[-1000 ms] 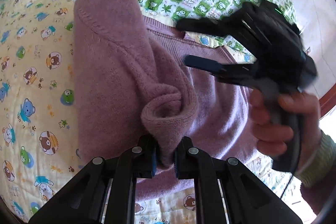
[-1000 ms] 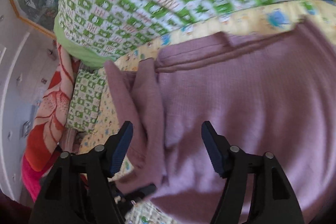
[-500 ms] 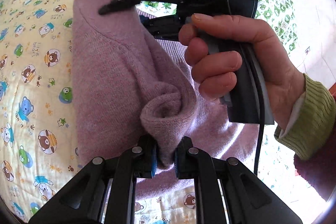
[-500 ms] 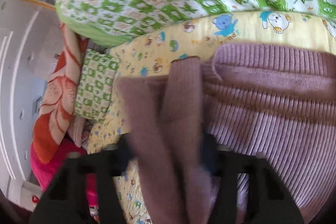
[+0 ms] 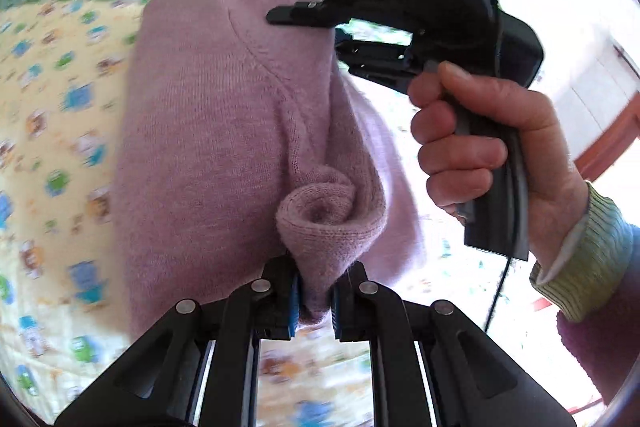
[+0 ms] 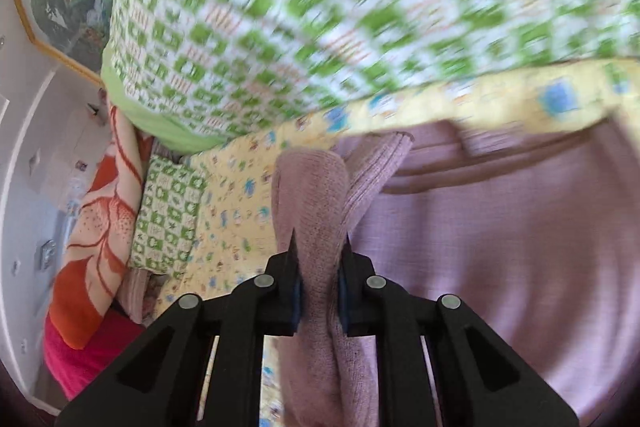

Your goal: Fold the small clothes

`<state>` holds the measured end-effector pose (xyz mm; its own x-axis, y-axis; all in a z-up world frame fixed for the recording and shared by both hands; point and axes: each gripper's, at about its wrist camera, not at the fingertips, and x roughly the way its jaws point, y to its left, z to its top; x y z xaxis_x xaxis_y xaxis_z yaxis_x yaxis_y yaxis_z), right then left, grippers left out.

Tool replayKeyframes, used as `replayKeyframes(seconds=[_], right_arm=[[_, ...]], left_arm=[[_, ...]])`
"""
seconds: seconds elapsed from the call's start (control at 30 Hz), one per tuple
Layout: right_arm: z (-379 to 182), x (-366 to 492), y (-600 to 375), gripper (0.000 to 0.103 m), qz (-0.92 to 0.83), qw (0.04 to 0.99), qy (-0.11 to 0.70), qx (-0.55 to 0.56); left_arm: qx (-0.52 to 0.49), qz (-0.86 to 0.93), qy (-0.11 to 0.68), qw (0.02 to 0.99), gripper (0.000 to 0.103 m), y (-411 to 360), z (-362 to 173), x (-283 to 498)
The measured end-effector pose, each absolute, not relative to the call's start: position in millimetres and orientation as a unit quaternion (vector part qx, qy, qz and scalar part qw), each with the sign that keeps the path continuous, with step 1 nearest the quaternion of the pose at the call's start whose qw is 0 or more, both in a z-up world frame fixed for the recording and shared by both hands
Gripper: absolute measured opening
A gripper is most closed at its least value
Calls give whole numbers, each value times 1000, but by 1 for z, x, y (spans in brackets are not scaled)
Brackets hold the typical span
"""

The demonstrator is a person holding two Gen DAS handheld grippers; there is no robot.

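A small mauve knitted sweater (image 5: 208,147) lies on a yellow cartoon-print bed sheet (image 5: 48,131). My left gripper (image 5: 314,301) is shut on a bunched fold of the sweater near its lower edge. My right gripper (image 6: 318,291) is shut on a folded strip of the same sweater (image 6: 500,239) and lifts it. In the left wrist view the right gripper (image 5: 420,23) shows above the sweater's upper right edge, held by a hand.
A green and white checked quilt (image 6: 320,7) lies beyond the sweater. An orange and pink blanket (image 6: 92,239) and a small checked pillow (image 6: 168,215) lie at the left. A white wall and a wooden frame (image 5: 600,75) show at the right.
My right gripper came down onto the sweater's edge, shut on it and drew it up. The left gripper kept its hold and rose a little with the fold.
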<state>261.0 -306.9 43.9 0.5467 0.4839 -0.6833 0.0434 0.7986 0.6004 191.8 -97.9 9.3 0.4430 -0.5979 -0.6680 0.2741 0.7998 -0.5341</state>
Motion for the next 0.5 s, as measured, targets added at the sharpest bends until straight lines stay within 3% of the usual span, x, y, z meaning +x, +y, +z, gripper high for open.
replayKeyframes(seconds=[0.27,0.5], right_arm=[[87,231,-386,15,118,864,431,232],[37,211,-448,15,95,842,464,257]], left_arm=[[-135,-312,457,822,11,-192,19,200],[-90,-283,499,814,10,-225,-15,202]])
